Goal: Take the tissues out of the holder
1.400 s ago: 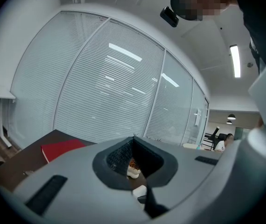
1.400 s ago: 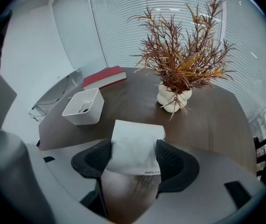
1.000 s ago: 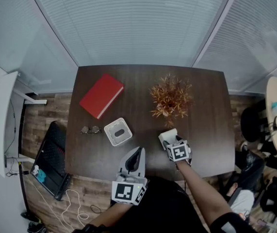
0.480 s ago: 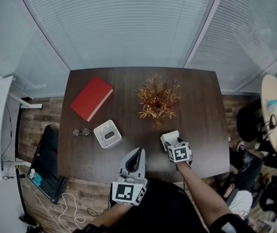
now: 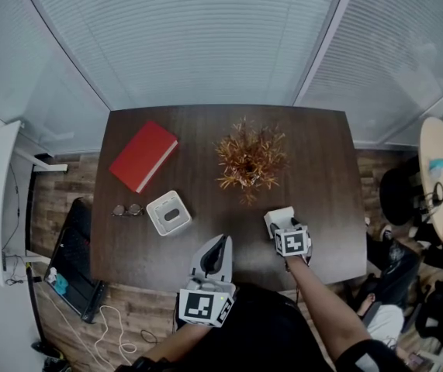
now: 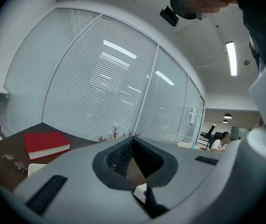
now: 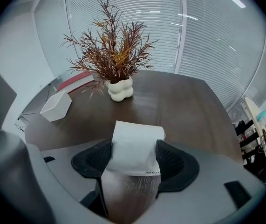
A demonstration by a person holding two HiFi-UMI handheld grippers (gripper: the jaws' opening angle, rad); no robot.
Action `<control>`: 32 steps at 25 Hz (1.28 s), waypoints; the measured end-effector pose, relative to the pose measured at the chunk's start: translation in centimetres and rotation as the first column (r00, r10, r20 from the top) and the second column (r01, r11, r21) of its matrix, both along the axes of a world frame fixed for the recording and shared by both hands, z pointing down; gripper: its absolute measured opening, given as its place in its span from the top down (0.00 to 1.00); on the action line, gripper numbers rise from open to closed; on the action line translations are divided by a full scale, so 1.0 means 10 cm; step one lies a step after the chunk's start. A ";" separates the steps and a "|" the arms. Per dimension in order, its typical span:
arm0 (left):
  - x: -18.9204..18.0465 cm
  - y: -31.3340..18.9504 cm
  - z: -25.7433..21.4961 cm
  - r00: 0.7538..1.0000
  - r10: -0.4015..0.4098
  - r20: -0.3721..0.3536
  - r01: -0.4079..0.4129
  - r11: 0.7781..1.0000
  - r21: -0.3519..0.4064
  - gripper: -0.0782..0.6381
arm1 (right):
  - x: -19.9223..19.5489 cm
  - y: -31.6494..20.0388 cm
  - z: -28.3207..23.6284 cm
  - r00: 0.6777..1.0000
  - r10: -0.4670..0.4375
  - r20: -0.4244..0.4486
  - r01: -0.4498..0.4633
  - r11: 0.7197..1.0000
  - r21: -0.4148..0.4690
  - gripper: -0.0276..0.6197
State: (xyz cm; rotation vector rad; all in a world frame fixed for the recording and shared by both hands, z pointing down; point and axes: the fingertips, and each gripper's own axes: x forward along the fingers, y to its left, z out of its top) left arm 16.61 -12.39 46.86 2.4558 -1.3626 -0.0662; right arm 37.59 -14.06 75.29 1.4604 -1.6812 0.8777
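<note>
Your right tool point(image 7: 133, 164) stands wide, its pads clamped on the sides of the tissues point(image 7: 136, 136). They form a white folded wad with a line of small print at the near edge, and they stick out past the pads. You hold them over the near right part of the counter point(image 5: 322, 169), in front of the plant point(image 5: 250, 157) and well apart from the holder point(image 5: 168, 212), a white square box on the left. Your left tool point(image 5: 216, 245) is closed on nothing at the near edge.

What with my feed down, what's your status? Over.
Left gripper shut, empty. Right gripper shut on tissue pack, well apart from the holder. Plant beyond, not blocking.
</note>
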 end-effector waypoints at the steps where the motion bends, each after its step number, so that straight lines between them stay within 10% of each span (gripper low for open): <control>1: 0.00 0.00 0.00 1.000 -0.001 -0.001 0.001 1.000 -0.003 0.89 | 0.04 0.01 0.01 1.000 0.014 -0.002 -0.014 1.000 -0.005 0.47; 32: -0.10 -0.02 0.02 1.000 -0.007 -0.010 0.006 1.000 -0.023 0.89 | -0.01 0.02 -0.19 0.996 0.032 0.083 -0.042 0.991 0.127 0.47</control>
